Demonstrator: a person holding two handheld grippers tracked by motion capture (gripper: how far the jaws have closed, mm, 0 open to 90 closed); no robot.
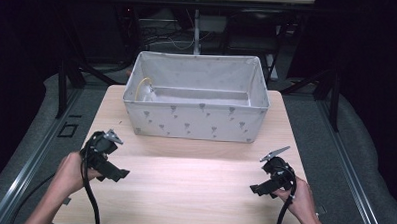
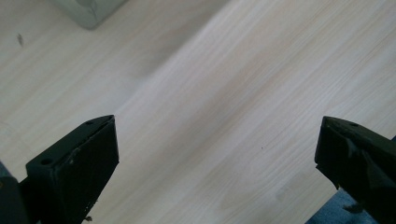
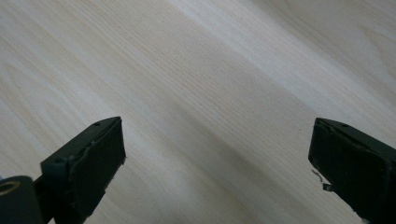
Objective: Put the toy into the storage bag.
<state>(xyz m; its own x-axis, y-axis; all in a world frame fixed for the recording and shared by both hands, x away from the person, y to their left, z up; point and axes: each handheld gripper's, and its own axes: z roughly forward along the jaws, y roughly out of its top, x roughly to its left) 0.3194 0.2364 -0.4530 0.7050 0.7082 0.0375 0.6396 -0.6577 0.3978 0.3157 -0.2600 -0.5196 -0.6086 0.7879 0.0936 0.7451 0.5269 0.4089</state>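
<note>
A grey fabric bin (image 1: pixel 196 119) with small printed marks stands at the far middle of the light wooden table (image 1: pixel 184 186). A small yellow-looped object (image 1: pixel 145 88) lies inside it at the left end. My left gripper (image 1: pixel 115 173) is held at the table's left front, jaws wide apart over bare wood (image 2: pixel 219 140). My right gripper (image 1: pixel 258 190) is at the right front, likewise open over bare wood (image 3: pixel 215 140). A corner of the bin (image 2: pixel 88 11) shows at the top of the left gripper view.
Dark metal frame legs (image 1: pixel 62 82) and cables stand beyond and beside the table. Grey floor mats (image 1: pixel 355 162) flank it. A broad stretch of tabletop lies between the two grippers, in front of the bin.
</note>
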